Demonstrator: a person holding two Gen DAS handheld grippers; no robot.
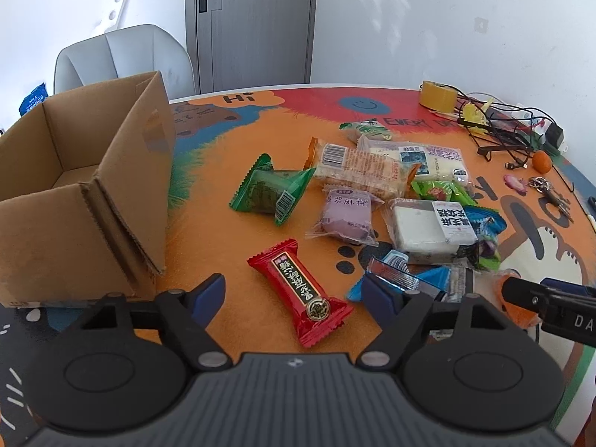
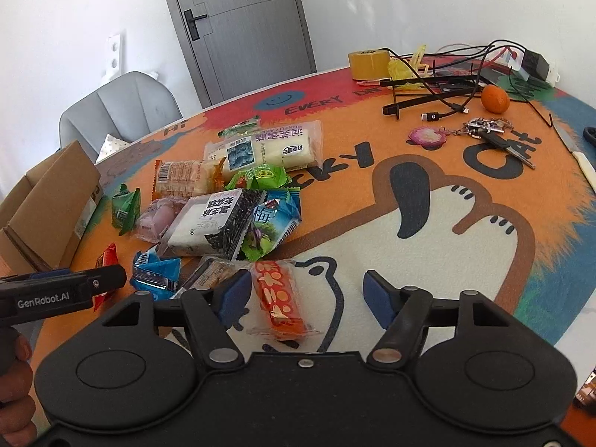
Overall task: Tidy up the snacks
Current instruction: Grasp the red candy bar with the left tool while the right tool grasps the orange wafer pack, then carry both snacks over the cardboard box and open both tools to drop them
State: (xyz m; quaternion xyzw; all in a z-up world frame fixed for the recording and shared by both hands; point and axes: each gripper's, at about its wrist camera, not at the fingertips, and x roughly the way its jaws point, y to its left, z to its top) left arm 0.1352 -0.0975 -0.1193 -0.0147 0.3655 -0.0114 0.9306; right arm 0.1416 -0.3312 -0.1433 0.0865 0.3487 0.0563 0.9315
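A home room: cartoon tablecloth (image 2: 465, 223), padded chair (image 1: 123, 56), grey door (image 1: 253, 22).

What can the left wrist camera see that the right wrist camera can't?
Only the left wrist view looks inside the empty cardboard box, and shows the whole red snack between the open left tongs. Only the right wrist view shows the whole orange snack between the open right tongs, plus a white-handled knife. Both show the snack pile, tape roll, keys and grey door.
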